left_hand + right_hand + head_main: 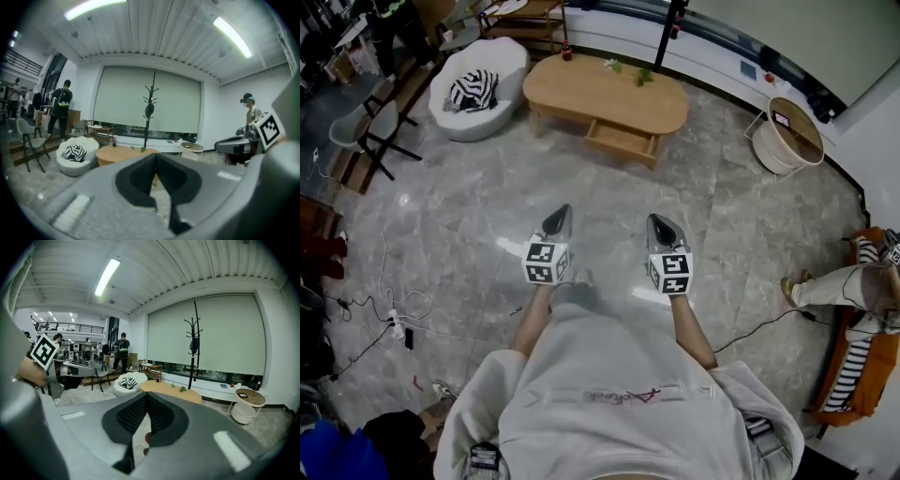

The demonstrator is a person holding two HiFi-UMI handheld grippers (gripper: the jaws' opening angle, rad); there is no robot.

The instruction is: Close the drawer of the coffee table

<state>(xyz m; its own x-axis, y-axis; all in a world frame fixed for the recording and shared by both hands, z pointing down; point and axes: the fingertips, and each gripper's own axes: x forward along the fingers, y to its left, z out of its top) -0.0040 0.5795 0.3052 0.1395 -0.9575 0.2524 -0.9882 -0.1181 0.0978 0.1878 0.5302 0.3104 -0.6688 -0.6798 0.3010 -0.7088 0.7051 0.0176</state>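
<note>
An oval wooden coffee table point(609, 92) stands across the floor ahead, its drawer point(622, 141) pulled out toward me at the front. In the left gripper view the coffee table point(115, 153) shows low, behind the jaws; in the right gripper view the coffee table point(180, 392) shows just above them. My left gripper point(558, 219) and right gripper point(661, 228) are held side by side in front of me, well short of the table. Both are shut with nothing between the jaws.
A white round seat point(478, 89) with a striped cushion sits left of the table. A round white side table point(792, 136) stands to the right. Chairs point(380, 127) and floor cables point(389, 319) lie at the left. A person point(848, 281) sits at the right edge.
</note>
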